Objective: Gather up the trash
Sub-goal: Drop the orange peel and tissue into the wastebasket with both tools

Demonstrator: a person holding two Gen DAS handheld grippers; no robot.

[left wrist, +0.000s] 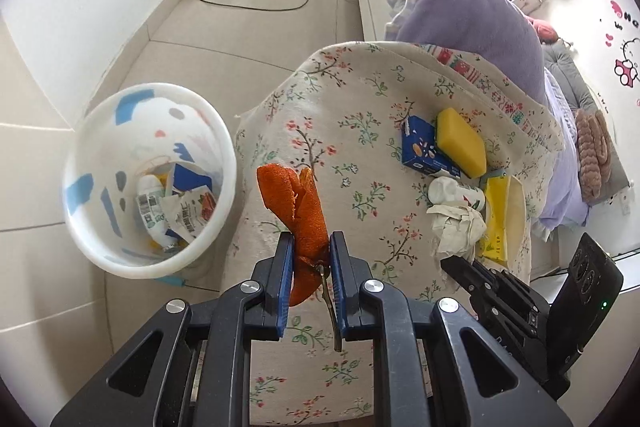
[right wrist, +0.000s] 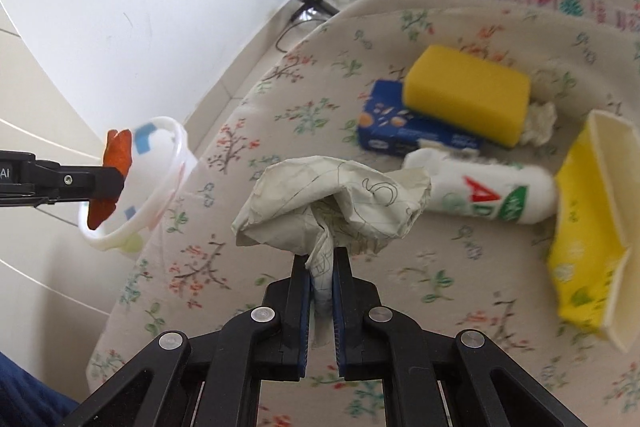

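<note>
Progress check, taking the white bin (left wrist: 150, 183) as reference. It stands on the floor just beside the edge of the floral-cloth table (left wrist: 352, 99) and already holds several pieces: a small bottle, a blue carton and a crumpled wrapper are visible at the bottom, so part of the collection looks done. Your left gripper (left wrist: 310, 259) has its jaws closed to a narrow gap on an orange peel (left wrist: 298, 203) with a stem hanging below; the peel sits over the table edge, near the bin's rim but not yet above its opening. Your right gripper (right wrist: 322, 279) is pinched nearly closed on a crumpled sheet of paper (right wrist: 332, 203), carried above the cloth, farther from the bin than the peel. Left on the table, well apart from the bin: a blue box (right wrist: 392, 131) with a yellow sponge (right wrist: 468, 95) resting on it, a white bottle (right wrist: 480, 191) lying on its side, a yellow carton (right wrist: 588, 251), and a wad of tissue behind the sponge. My estimate: roughly midway, two items in transit, several uncollected.
</note>
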